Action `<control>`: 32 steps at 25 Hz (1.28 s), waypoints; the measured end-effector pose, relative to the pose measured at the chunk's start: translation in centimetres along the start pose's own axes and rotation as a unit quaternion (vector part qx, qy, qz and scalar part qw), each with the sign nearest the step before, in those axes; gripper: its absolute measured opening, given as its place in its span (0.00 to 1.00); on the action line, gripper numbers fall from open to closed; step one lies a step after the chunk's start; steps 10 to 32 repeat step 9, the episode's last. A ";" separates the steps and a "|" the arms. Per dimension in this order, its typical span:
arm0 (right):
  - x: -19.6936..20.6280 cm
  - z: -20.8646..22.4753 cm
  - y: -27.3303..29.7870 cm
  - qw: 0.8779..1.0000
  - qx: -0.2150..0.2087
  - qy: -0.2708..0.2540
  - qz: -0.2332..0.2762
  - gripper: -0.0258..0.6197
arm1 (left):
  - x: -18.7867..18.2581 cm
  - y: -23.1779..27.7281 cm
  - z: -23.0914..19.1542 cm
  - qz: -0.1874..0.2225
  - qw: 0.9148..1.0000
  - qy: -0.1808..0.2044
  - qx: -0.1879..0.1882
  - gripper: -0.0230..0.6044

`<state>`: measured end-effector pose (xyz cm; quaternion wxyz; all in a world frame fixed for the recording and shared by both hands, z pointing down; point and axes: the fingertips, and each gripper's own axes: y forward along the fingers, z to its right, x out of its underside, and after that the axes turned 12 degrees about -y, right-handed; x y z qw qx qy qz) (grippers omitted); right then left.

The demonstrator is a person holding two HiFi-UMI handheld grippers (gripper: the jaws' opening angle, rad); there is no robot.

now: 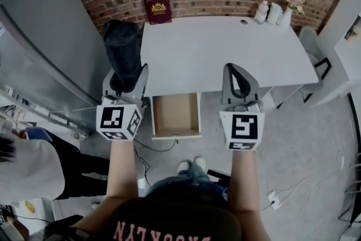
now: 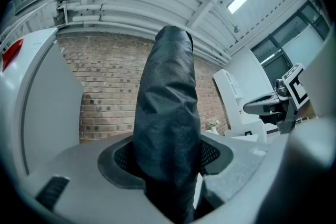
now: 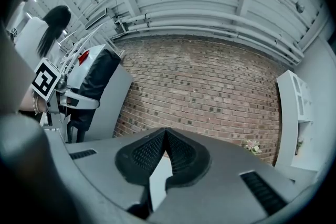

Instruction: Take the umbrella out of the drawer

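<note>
- The left gripper [image 1: 126,80] is closed on the umbrella [image 1: 122,45], a folded one in a dark sleeve. In the left gripper view the jaws stand wide, and both pads press on its lower part. The umbrella is held about upright in the air, just outside the left edge of the desk [image 1: 225,56], and touches neither the desk nor the drawer.
- The drawer [image 1: 176,134] is pulled out under the front edge of the desk, nearer to the left corner. Its bottom looks bare, so I judge that the main step, lifting the umbrella out, is done.
- The right gripper [image 1: 240,80] hangs before the front edge of the desk, to the right of the drawer. Its jaws meet at the tips and nothing is between them.
- What is left, in my judgement, is small: to put the umbrella down somewhere, and maybe to push the drawer shut, though the task does not ask for this.
</note>
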<state>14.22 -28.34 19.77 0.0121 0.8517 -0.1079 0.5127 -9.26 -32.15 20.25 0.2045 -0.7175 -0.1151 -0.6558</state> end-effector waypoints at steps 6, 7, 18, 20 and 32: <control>0.2 0.1 -0.1 1.000 -0.003 -0.010 -0.004 0.03 | 0.0 0.0 0.2 0.005 1.000 -0.003 0.000 0.43; 0.3 0.1 -0.2 1.000 -0.004 -0.013 -0.004 0.03 | 0.0 -0.1 0.3 0.006 1.000 -0.003 0.000 0.43; 0.4 0.1 -0.3 1.000 -0.005 -0.016 -0.003 0.03 | 0.2 -0.1 0.4 0.008 1.000 -0.005 0.000 0.43; 0.4 0.1 -0.3 1.000 -0.005 -0.016 -0.003 0.03 | 0.2 -0.1 0.4 0.008 1.000 -0.005 0.000 0.43; 0.4 0.1 -0.3 1.000 -0.005 -0.016 -0.003 0.03 | 0.2 -0.1 0.4 0.008 1.000 -0.005 0.000 0.43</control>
